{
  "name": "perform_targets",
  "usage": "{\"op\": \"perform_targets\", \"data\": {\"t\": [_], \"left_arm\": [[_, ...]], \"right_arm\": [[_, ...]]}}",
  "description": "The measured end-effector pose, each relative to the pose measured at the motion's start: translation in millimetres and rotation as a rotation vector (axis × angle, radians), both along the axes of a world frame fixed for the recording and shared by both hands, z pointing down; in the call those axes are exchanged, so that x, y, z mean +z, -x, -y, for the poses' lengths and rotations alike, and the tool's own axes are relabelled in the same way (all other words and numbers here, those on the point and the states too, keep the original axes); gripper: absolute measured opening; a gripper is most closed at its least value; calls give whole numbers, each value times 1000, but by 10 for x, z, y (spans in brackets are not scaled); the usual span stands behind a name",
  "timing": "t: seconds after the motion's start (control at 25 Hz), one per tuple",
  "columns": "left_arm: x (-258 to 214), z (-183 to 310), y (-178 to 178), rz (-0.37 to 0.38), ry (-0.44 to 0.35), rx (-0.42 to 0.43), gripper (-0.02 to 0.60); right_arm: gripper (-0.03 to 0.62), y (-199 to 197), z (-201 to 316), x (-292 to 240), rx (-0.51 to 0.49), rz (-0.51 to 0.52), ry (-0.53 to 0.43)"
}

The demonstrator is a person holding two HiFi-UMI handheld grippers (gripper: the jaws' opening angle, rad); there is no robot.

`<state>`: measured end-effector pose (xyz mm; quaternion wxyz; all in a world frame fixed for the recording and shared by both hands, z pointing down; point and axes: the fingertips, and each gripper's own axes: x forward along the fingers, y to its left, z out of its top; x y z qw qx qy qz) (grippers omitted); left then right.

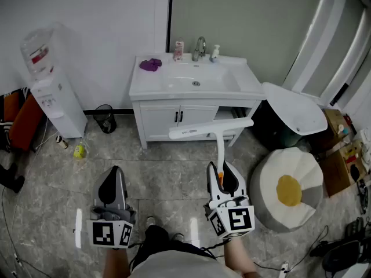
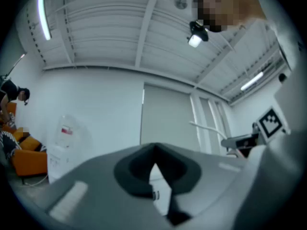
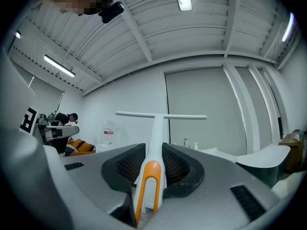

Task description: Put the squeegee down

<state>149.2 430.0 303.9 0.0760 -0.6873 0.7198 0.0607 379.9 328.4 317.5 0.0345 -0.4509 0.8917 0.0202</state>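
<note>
My right gripper [image 1: 224, 172] is clamped on the white squeegee [image 1: 219, 146] by its orange-tipped handle; the long flat blade pokes out at 12 o'clock, up in the air. My left gripper [image 1: 115, 174], at 9 o'clock, is pressed together, holding nothing. The red label on the water cooler [image 1: 55, 100] is too small to read.

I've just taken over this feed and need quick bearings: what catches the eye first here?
The white squeegee with an orange grip stands out first, clamped in the right tool and sticking out toward the white sink cabinet at the wall. Right of it on the floor sits a round cushion that looks like a fried egg. The left tool is shut and empty.
</note>
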Motion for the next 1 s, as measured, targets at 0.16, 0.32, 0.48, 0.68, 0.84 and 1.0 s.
{"op": "perform_targets", "data": {"t": [0.16, 0.32, 0.48, 0.68, 0.84, 1.0], "left_arm": [[-10, 27, 38, 3, -2, 5, 8], [-60, 128, 122, 2, -14, 15, 8], [-99, 248, 246, 5, -32, 32, 8], [-191, 436, 454, 15, -68, 52, 8], [-247, 609, 693, 22, -86, 60, 8], [-275, 784, 910, 37, -94, 81, 8]], "right_arm": [[107, 56, 17, -7, 2, 1, 3], [107, 147, 91, -52, 7, 1, -6], [107, 260, 181, -83, 23, 1, -18], [107, 415, 353, -156, 53, 30, -21], [107, 619, 476, -199, 71, 30, -34], [108, 851, 604, -214, 91, 37, -41]]}}
